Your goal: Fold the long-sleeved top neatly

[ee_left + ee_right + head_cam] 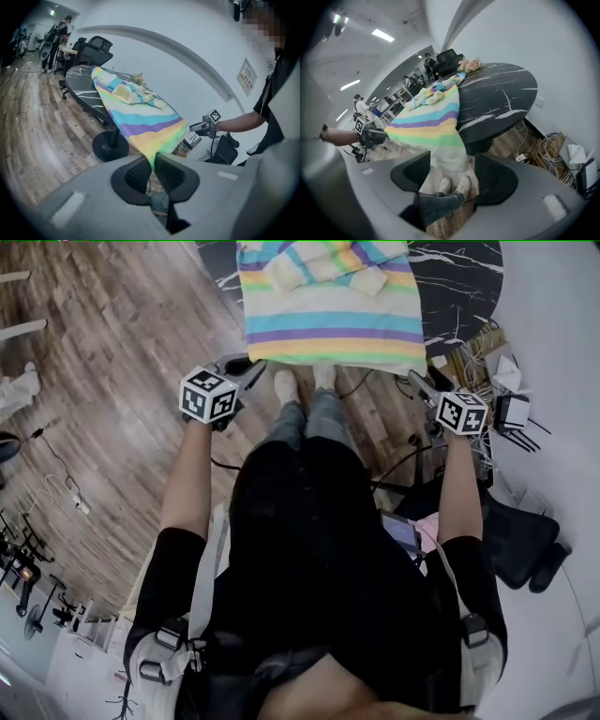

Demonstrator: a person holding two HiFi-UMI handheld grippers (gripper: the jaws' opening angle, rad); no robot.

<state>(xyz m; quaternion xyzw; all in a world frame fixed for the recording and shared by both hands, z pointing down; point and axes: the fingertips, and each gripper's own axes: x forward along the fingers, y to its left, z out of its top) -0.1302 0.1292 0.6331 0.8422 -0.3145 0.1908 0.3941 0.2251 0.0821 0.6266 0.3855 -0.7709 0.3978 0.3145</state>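
Head view: the striped long-sleeved top (328, 320) lies spread on the dark marbled table (459, 277), with its sleeves laid across its far part and its hem hanging over the near edge toward the person. The left gripper (242, 371) is at the hem's left corner and the right gripper (424, 388) at its right corner. Left gripper view: the jaws are pressed together on the yellow-green corner of the hem, and the cloth runs from them up toward the table. Right gripper view: the jaws stand wide apart and the pale hem band hangs between them, pressed by neither pad, so this side is not yet gripped. The step in hand looks like taking both hem corners to carry the bottom up over the body. To do it well, the right claw should push in until the band sits deep between the pads and close right at the corner to match the left's hold; both hands should then lift level and together, so the fold edge stays straight and the sleeves are not dragged out of place
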